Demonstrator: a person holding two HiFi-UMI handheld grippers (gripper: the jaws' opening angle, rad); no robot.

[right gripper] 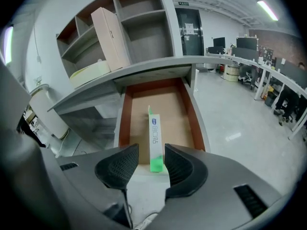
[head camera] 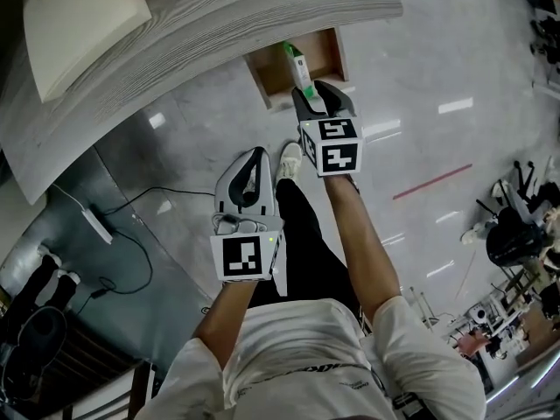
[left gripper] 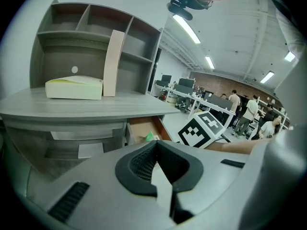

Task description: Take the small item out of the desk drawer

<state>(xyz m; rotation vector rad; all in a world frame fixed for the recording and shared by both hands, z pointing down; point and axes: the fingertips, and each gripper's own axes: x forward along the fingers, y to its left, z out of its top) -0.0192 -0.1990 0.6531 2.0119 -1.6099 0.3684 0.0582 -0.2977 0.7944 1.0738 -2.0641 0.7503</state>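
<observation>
Inside the wooden drawer [right gripper: 125, 120] lies a slim carton [right gripper: 154, 140].

Item count, by type:
- Two grey plastic grippers, each with one black-and-white marker cube: one left gripper [head camera: 255, 157] and one right gripper [head camera: 317, 90]
- One grey wood-grain desk [head camera: 219, 33]
- One open brown-lined drawer [right gripper: 125, 119]
- One slim white-and-green carton [right gripper: 154, 133] in the drawer
- One cream flat pad [left gripper: 74, 87] and one beige upright panel [left gripper: 113, 63] on the desktop
- One white power strip [head camera: 94, 224] on the floor
</observation>
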